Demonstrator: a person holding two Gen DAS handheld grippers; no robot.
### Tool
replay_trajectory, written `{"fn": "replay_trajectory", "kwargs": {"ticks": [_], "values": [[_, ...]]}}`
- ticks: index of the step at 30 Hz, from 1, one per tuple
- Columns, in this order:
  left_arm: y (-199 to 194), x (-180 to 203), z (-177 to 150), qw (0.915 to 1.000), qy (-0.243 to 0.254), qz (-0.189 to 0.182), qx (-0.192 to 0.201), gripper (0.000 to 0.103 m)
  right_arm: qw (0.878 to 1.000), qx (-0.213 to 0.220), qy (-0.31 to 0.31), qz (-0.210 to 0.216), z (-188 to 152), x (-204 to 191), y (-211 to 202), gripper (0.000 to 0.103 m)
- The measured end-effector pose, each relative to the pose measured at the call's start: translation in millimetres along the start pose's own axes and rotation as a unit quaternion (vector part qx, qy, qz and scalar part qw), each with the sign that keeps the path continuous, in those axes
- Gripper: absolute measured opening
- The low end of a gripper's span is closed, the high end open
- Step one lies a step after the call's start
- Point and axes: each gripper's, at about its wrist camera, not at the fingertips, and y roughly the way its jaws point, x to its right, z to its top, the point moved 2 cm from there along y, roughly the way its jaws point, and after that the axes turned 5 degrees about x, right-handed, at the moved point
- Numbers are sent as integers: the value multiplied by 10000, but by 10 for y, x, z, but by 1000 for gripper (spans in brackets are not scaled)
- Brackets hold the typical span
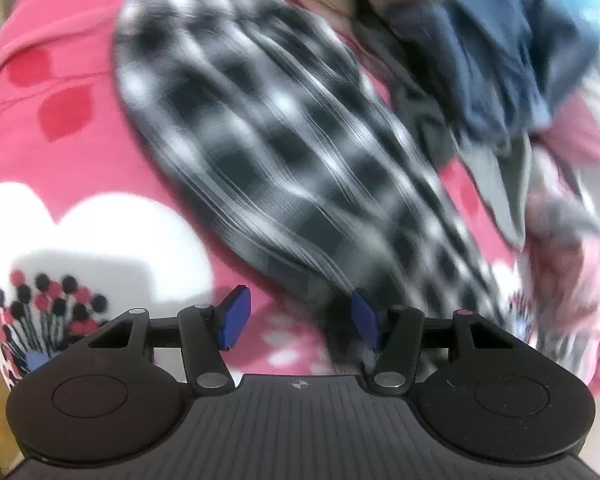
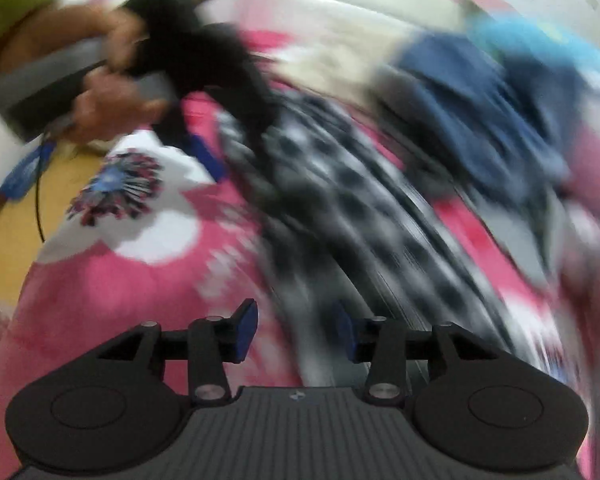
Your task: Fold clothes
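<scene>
Checked garment (image 1: 260, 140) lies ahead of both open grippers (blurred).

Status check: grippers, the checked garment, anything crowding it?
Left gripper open, empty. Right gripper open, empty. Checked garment lies on pink bedspread, ungripped. Dark blue clothes pile crowds its far side.

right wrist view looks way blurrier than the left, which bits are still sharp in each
Right wrist view: heavy motion smear over the checked cloth and blue clothes; only the right hand-held gripper stays crisp. Left wrist view: milder streaking on the checked cloth; the left hand-held gripper is sharp.
</scene>
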Motion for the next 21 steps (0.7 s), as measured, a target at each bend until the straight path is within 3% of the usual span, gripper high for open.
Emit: {"fn": "replay_trajectory", "kwargs": {"ticks": [3, 7, 11, 12, 14, 16, 21], "values": [[49, -121, 111, 9996, -253, -22, 84, 56, 9996, -33, -249, 89, 103, -131, 306, 45], [143, -191, 277, 9988, -450, -160, 46, 56, 9981, -261, -496, -265, 123, -168, 585, 43], [206, -195, 402, 9980, -533, -336, -32, 56, 9969, -487, -578, -237, 64, -188, 798, 40], [215, -197, 421, 9978, -550, -370, -41, 56, 9968, -489, -582, -252, 63, -190, 824, 36], [216, -206, 459, 9973, -597, -426, -53, 55, 9971, -542, -426, -337, 107, -143, 867, 3], [218, -241, 531, 9969, -658, -419, -37, 54, 9971, -621, -229, -388, 172, -58, 845, 3], [179, -347, 719, 9968, -688, -408, -23, 52, 9960, -727, -217, 470, 345, 42, 427, 3]]}}
